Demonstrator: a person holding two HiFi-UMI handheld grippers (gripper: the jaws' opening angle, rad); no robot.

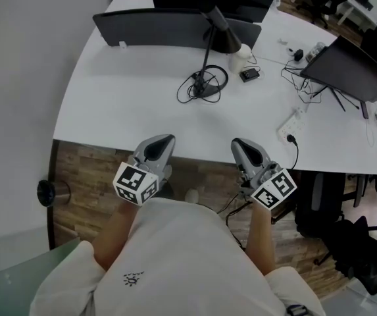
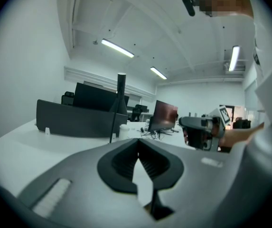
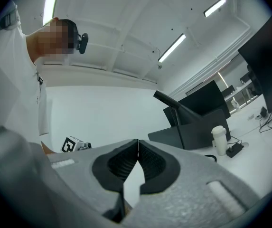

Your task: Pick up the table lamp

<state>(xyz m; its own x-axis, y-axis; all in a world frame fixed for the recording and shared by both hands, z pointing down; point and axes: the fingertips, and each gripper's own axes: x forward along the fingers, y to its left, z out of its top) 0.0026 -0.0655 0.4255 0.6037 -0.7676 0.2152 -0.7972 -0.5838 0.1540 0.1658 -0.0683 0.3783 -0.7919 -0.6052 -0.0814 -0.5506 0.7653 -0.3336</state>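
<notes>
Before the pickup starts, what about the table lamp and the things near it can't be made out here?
1. Table lamp base: left gripper view, hidden behind the left hand-held gripper's own body; only the stem shows.
2. Lamp cord: head view, too thin to trace to any plug.
3. Small black item beside the white cup: head view, too small to identify.
</notes>
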